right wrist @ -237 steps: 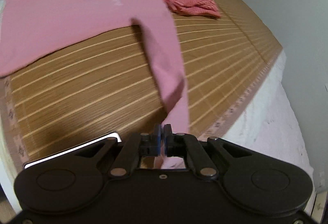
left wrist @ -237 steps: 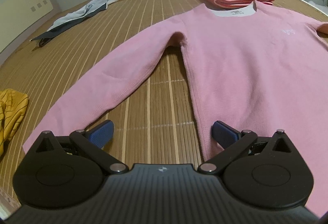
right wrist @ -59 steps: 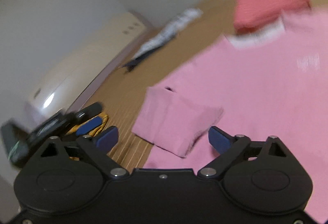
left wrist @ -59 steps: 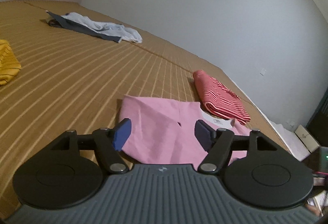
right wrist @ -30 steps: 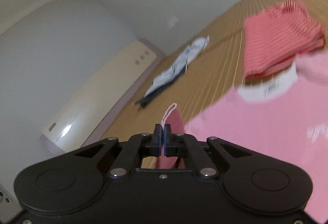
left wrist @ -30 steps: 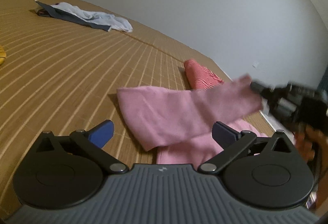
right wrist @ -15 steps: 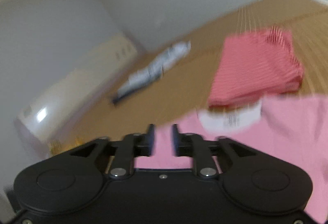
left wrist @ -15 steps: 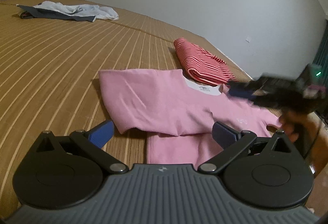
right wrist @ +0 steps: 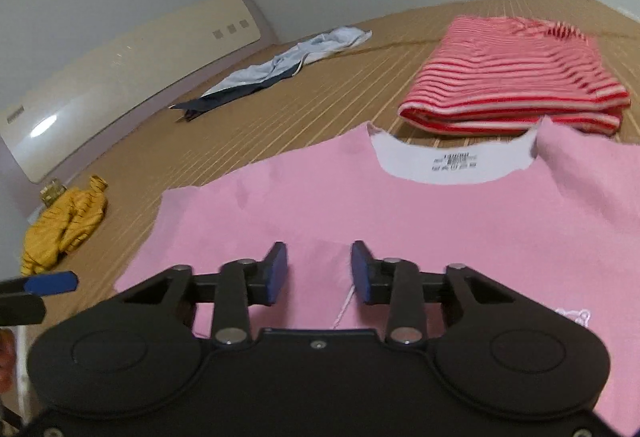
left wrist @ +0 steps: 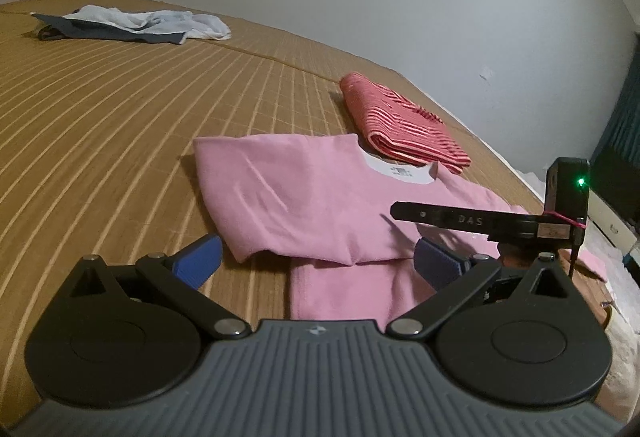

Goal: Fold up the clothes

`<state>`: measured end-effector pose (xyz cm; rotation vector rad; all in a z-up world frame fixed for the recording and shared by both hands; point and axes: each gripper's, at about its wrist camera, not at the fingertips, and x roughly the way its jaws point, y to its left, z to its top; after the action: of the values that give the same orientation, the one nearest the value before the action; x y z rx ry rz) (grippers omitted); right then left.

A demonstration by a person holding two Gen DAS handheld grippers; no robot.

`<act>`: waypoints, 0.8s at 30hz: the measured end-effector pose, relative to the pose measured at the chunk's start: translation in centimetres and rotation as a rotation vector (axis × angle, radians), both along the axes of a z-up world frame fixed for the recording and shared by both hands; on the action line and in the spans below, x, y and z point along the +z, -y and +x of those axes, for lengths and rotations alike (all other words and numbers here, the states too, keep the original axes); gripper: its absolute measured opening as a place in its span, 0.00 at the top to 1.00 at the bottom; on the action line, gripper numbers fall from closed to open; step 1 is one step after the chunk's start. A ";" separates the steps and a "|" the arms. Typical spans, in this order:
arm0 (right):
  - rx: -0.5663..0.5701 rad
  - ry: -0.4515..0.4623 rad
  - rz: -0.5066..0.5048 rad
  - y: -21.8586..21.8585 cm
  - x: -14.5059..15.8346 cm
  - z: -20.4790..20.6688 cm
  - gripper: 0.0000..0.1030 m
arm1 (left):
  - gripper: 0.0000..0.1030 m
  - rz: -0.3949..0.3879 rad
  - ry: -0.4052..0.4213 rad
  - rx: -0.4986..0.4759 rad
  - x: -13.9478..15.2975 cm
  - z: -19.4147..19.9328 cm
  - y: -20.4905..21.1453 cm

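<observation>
A pink sweater lies flat on the bamboo mat, its left sleeve folded across the chest. The white neck label faces up. My right gripper hovers low over the folded sleeve. Its jaws stand a little apart and are closing, with only the sweater below the gap and a loose thread near the right pad; nothing is pinched. My left gripper is wide open just short of the sweater's near-left edge, holding nothing. In the left wrist view the right gripper reaches in from the right.
A folded red striped top lies just beyond the collar. A light blue and dark garment sprawls farther back, and a crumpled yellow one lies at the left. A beige headboard and grey walls bound the mat; the bed edge runs on the right.
The right gripper let go of the pink sleeve, which now lies across the chest, and sank lower over the sweater. The left gripper stayed open and hardly moved.
</observation>
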<state>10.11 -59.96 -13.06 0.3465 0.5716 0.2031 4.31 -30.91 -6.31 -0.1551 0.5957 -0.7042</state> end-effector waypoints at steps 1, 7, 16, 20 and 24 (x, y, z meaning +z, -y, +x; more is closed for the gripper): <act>0.008 0.001 -0.024 -0.2 0.1 -0.1 0.72 | 0.00 0.006 0.002 -0.011 -0.1 0.0 0.3; 0.031 0.025 -0.118 -1.3 0.3 -0.7 0.94 | 0.00 0.056 0.022 -0.032 -1.0 0.4 2.3; 0.034 0.237 -0.074 0.1 6.1 -3.8 0.98 | 0.00 0.091 0.018 -0.039 -2.4 1.1 4.1; 0.002 0.283 -0.152 1.3 9.3 -4.1 0.99 | 0.00 0.110 0.028 -0.037 -2.7 1.1 4.5; 0.007 0.218 -0.156 3.2 9.5 -3.3 0.99 | 0.00 0.116 0.030 -0.035 -2.8 1.1 4.7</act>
<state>6.82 -63.21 -3.58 0.1684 0.3709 0.1990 5.42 -35.58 -9.09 -0.0265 0.6103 -0.7032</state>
